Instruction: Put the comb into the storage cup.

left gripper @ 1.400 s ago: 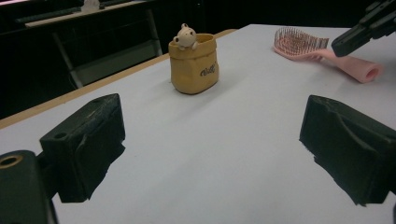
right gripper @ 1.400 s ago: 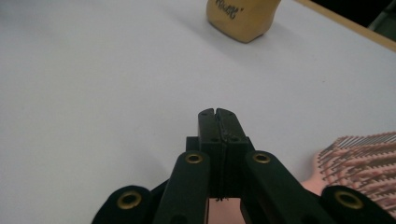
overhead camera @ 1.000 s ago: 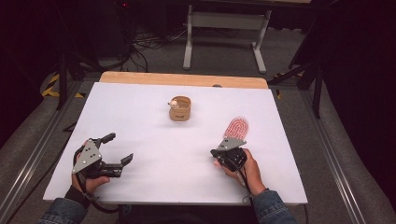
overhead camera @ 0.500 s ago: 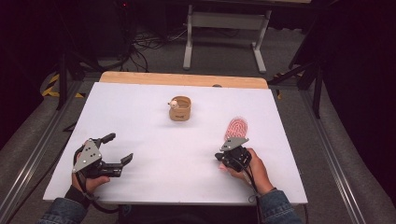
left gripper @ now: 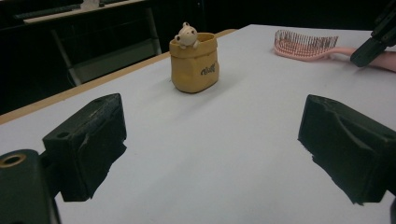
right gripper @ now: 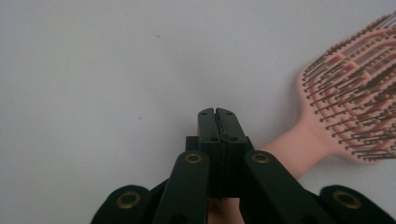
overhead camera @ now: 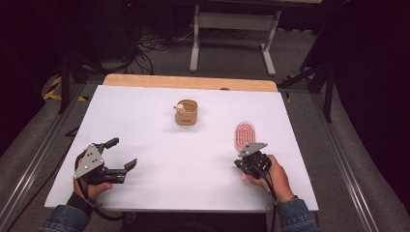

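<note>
Pink plastic was what caught our eye first from the high view: an oval pink plastic hairbrush (overhead camera: 244,136) lay bristles-up on the white table top (overhead camera: 154,113), off to the right. Our right gripper (overhead camera: 247,162) sat just at the near end of it, over the handle, and from up there we couldn't tell whether it actually had hold of anything. Our left gripper (overhead camera: 122,154) rested well apart on the left side, jaws spread wide with nothing between them. A small tan pouch-shaped holder with a little white bear figure peeking out (overhead camera: 186,111) stood upright near the middle of the table, toward the far edge.

In the left gripper view, the jaws stood open over bare table, the holder (left gripper: 194,63) straight ahead, the hairbrush (left gripper: 306,45) off to the right.

In the right gripper view, the gripper (right gripper: 215,112) was pinched fully together on nothing, and the brush handle (right gripper: 299,148) ran out from under its right side rather than between the jaws.

So by our read, the brush wasn't picked up yet. A proper grip and whatever move follows were all left to do.
</note>
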